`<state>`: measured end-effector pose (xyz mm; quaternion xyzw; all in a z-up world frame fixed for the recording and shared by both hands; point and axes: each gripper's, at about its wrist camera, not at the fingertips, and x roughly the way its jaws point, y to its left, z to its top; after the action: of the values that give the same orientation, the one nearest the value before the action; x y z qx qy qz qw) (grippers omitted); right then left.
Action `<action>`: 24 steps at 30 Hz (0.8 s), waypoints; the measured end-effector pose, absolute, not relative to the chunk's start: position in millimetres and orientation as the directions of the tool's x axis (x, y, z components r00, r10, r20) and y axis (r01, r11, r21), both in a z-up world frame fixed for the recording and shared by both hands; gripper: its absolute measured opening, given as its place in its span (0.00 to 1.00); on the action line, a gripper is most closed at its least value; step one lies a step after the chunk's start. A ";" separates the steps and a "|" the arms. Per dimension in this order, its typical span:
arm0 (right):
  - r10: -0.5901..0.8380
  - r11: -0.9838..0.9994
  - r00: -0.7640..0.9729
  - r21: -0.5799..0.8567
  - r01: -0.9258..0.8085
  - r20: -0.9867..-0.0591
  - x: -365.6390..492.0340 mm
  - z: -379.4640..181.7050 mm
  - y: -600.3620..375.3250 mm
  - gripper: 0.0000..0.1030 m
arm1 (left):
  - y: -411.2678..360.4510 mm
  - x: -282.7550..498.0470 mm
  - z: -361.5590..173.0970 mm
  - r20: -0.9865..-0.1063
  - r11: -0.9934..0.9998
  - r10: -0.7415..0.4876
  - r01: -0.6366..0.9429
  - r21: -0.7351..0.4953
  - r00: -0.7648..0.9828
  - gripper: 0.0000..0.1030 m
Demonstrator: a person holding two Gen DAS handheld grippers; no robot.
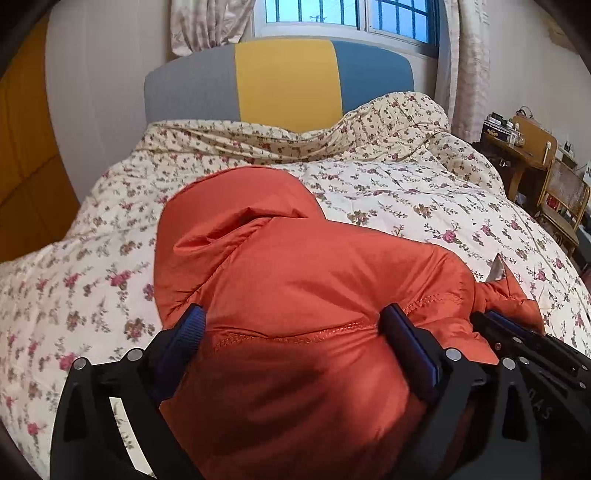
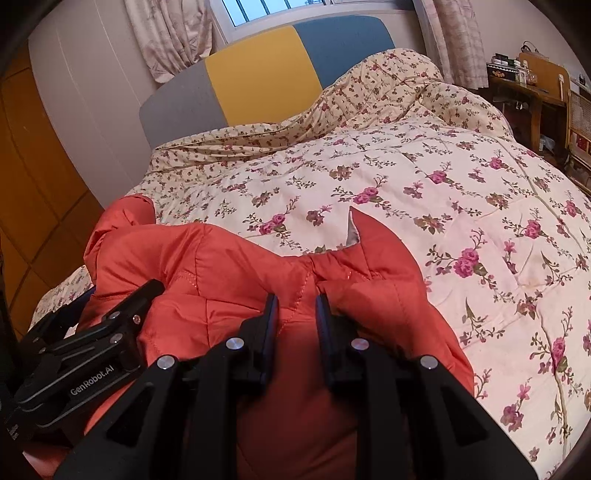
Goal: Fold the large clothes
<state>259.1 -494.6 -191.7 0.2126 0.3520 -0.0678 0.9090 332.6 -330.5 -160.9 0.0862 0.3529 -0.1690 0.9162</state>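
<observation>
Orange padded jacket lies bunched on the bed's floral quilt, near the foot end, close to both cameras. Hood or rounded upper part points toward the headboard; a small flap with pale lining sticks up at the jacket's right edge.

Left gripper: jaws wide apart, straddling a puffy fold of the jacket along a stitched seam. Fabric bulges up between the blue pads; the pads look to sit at its sides without squeezing, so no grip.

Right gripper: jaws nearly together with a narrow gap, a ridge of jacket fabric with a seam pinched between them. Clamped on the jacket.

The two grippers sit just beside each other on the same garment; each shows at the edge of the other's view, the left one at lower left in the right wrist view.

Background: headboard in grey, yellow and blue panels, barred window with patterned curtains, yellow wardrobe on the left, wooden desk with clutter and a chair on the right.
</observation>
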 end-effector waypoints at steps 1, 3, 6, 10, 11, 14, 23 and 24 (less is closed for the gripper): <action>0.025 0.901 0.742 0.337 0.274 -0.670 260.3 -192.7 -494.5 0.19 | -330.5 333.6 -162.5 -0.679 0.928 -0.249 0.370 0.036 0.691 0.94; 0.025 0.900 0.741 0.337 0.275 -0.671 260.5 -193.5 -494.5 0.19 | -331.0 334.4 -164.1 -0.681 0.929 -0.247 0.368 0.036 0.689 0.94; 0.031 0.898 0.749 0.347 0.269 -0.662 259.5 -192.7 -495.7 0.20 | -331.4 332.3 -163.1 -0.679 0.929 -0.242 0.367 0.044 0.693 0.94; 0.065 0.892 0.778 0.386 0.236 -0.625 248.6 -183.4 -500.5 0.25 | -326.2 323.5 -152.1 -0.677 0.931 -0.237 0.363 0.047 0.697 0.97; 0.069 0.892 0.778 0.388 0.232 -0.624 246.1 -177.8 -502.3 0.27 | -322.2 321.1 -147.8 -0.684 0.931 -0.244 0.365 0.034 0.687 0.97; 0.060 0.906 0.791 0.366 0.212 -0.609 243.6 -153.4 -504.4 0.30 | -306.5 317.9 -126.8 -0.689 0.923 -0.327 0.373 -0.089 0.646 0.97; 0.009 0.939 0.702 0.248 0.239 -0.712 287.3 -164.4 -510.1 0.32 | -345.2 361.1 -128.4 -0.733 0.935 -0.178 0.345 0.082 0.656 0.97; 0.031 0.926 0.707 0.286 0.245 -0.706 288.3 -172.1 -514.6 0.32 | -350.6 361.4 -135.2 -0.733 0.922 -0.159 0.364 0.128 0.661 0.97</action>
<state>288.3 -514.6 -172.1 0.1826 0.3780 -0.0593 0.9057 361.4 -350.6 -135.2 0.1332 0.3852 -0.1452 0.9016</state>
